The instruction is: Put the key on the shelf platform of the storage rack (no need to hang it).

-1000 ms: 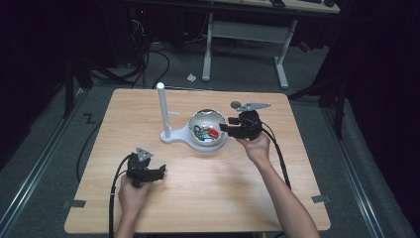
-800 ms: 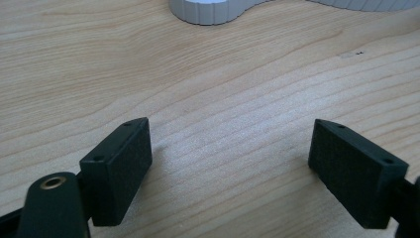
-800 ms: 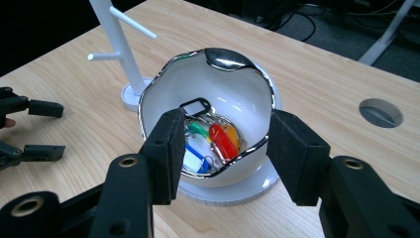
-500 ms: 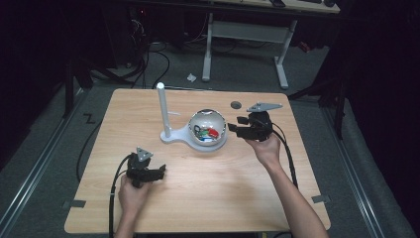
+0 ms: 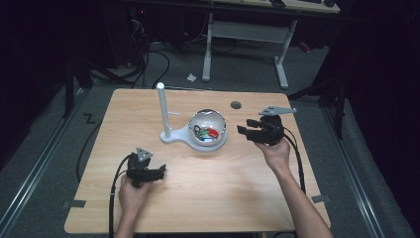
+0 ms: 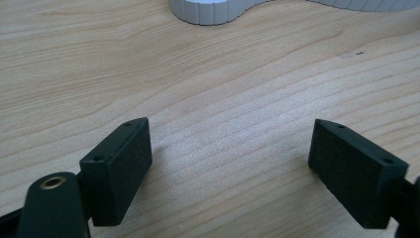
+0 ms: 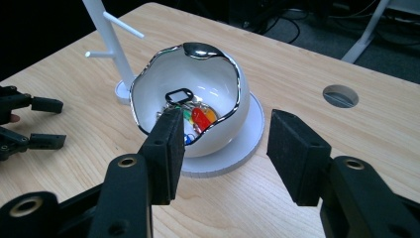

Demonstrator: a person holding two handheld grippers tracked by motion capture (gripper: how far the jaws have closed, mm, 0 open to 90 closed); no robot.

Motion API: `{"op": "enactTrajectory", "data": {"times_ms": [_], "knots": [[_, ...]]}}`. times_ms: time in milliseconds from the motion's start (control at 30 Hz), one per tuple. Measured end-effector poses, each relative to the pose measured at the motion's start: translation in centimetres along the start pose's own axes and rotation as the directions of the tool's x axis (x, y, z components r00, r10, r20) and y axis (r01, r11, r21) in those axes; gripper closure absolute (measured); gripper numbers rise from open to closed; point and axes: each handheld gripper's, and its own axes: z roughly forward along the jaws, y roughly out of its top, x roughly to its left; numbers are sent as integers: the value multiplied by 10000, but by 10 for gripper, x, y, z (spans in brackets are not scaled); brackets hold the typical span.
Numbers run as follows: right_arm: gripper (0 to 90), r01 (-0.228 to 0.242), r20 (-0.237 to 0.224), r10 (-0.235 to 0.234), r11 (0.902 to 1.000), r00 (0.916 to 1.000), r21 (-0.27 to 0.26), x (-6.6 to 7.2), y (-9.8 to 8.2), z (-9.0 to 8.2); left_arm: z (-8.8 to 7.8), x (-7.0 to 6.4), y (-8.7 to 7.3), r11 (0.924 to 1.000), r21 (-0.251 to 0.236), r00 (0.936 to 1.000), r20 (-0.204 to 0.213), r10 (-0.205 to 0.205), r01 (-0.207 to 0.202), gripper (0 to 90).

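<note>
Dark floor and cables surround the pale wooden counter (image 5: 208,198) where we work, a second desk standing behind it. Near the counter's middle sits a white stand (image 5: 171,135) with an upright post, and on its round base rests a white bowl (image 5: 208,130) with a shiny wavy rim. Inside the bowl we see a small heap of keys with coloured tags (image 7: 195,118), red, green and orange among them, and a black-framed tag on top.

We hold the right tongs (image 5: 243,131) just to the right of the bowl, a little above the counter, their tips pointing at it but apart from its rim. In the right gripper view the two black pads (image 7: 166,148) stand roughly halfway apart with nothing between them; the bowl lies straight ahead, just beyond the tips, nearer the left pad.

Our left tongs (image 5: 161,172) rest low at the near left of the counter, well apart from the bowl and in front of the stand. In the left gripper view their pads (image 6: 121,166) are spread wide over bare wood, gripping nothing, with the stand's ribbed base edge (image 6: 210,12) farther ahead.

A round hole (image 5: 236,105) sits in the counter behind the bowl.
</note>
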Motion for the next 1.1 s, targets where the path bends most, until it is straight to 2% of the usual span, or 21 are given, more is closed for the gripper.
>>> {"op": "enactTrajectory", "data": {"times_ms": [100, 267, 400, 800, 1100], "knots": [[491, -108, 57, 109, 9997, 9999, -218, -2, -7, -9, 0, 0, 0, 10000, 4, 10000, 12, 29, -29, 173], [483, -234, 280, 240, 9995, 9993, -221, -6, -14, -22, 0, 0, 0, 10000, -2, 10000, -2, -1, 1, 173], [483, -254, 339, 273, 9982, 9991, -546, -6, -15, -34, 0, 0, 0, 10000, 2, 10000, 15, 42, -42, 173], [482, -166, 470, 191, 9985, 9987, -528, -3, -29, -52, 0, 0, 0, 10000, -16, 10000, 30, 59, -59, 173], [481, 0, 489, 37, 9971, 9988, -758, 3, -32, -71, 0, 0, 0, 10000, 1, 10000, -4, -6, 6, 173]]}}
